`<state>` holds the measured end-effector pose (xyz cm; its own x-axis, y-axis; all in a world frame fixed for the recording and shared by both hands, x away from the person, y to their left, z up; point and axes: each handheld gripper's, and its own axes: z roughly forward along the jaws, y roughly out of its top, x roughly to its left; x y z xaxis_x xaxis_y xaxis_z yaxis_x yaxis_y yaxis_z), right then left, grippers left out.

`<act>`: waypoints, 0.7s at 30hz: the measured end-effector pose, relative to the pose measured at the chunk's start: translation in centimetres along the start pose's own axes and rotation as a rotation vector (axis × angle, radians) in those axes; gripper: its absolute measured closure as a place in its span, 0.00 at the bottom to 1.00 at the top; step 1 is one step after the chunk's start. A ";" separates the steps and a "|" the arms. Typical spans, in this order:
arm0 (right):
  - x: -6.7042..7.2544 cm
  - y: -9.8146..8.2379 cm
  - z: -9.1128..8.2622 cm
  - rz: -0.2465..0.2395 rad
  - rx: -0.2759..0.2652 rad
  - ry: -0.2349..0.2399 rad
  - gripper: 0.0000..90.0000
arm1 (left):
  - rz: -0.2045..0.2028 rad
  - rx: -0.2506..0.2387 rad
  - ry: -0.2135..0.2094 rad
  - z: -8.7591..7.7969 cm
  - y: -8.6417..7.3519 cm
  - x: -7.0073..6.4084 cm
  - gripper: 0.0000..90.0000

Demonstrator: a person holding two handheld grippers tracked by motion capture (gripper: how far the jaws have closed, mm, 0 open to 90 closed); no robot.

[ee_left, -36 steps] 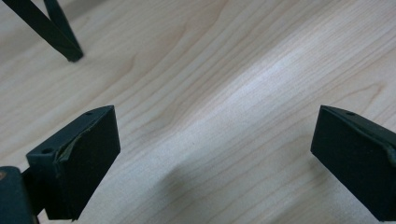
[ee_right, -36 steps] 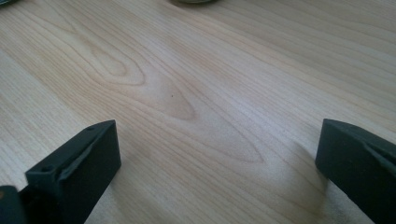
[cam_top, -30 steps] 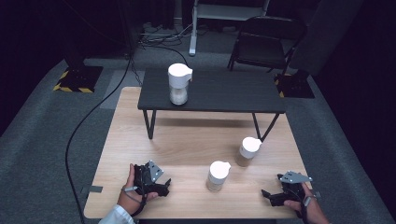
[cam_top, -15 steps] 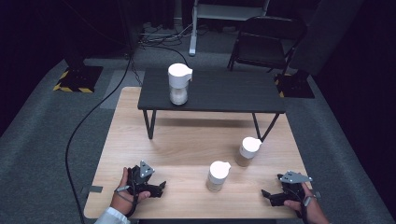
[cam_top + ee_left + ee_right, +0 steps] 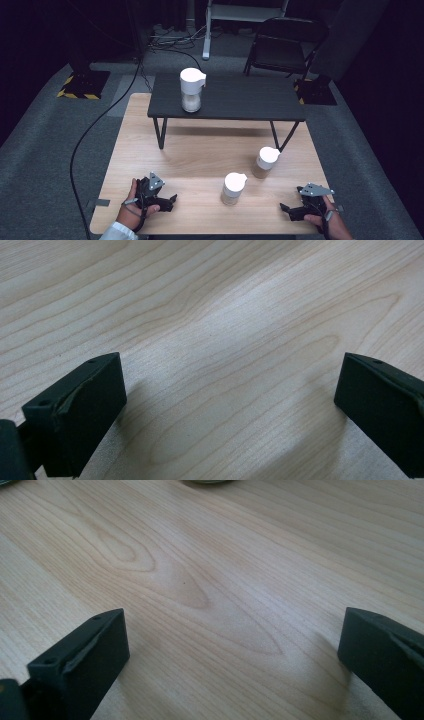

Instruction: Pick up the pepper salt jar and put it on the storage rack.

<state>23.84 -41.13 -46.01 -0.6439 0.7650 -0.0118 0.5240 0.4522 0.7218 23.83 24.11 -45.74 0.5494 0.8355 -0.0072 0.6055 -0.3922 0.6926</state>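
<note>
Three white-lidded jars of pale contents are in the high view. One jar (image 5: 191,90) stands on a small black table (image 5: 250,100) at the back. A second jar (image 5: 234,188) and a third jar (image 5: 265,162) stand on the wooden tabletop (image 5: 200,150). My left gripper (image 5: 172,201) rests near the front left, pointing right toward the second jar, open. My right gripper (image 5: 284,209) rests at the front right, pointing left, open. In the left gripper view the left gripper (image 5: 230,410) has bare wood between its wide-apart jaws. The right gripper (image 5: 232,655) stands the same in its own view.
The small black table stands on thin legs, with a gap under it. A jar's base (image 5: 207,481) peeks in at the top edge of the right gripper view. A black cable (image 5: 95,130) runs along the floor left of the table. A chair (image 5: 285,45) stands behind.
My left gripper has shifted a little to the left and toward the front edge, and turned slightly. The right gripper and the jars have not moved.
</note>
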 end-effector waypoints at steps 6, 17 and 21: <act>0.0 0.0 0.0 0.001 0.000 0.000 0.00 | 0.002 0.000 -0.001 0.0 0.0 0.0 0.00; 0.0 0.0 0.0 0.000 0.001 0.002 0.00 | 0.003 -0.001 -0.003 0.0 0.0 0.1 0.00; -0.1 0.0 0.0 0.000 0.001 0.002 0.00 | 0.003 -0.001 -0.002 0.0 0.0 0.0 0.00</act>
<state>23.88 -41.16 -45.98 -0.6449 0.7642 -0.0102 0.5246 0.4523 0.7213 23.87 24.15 -45.75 0.5525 0.8335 -0.0064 0.6032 -0.3945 0.6932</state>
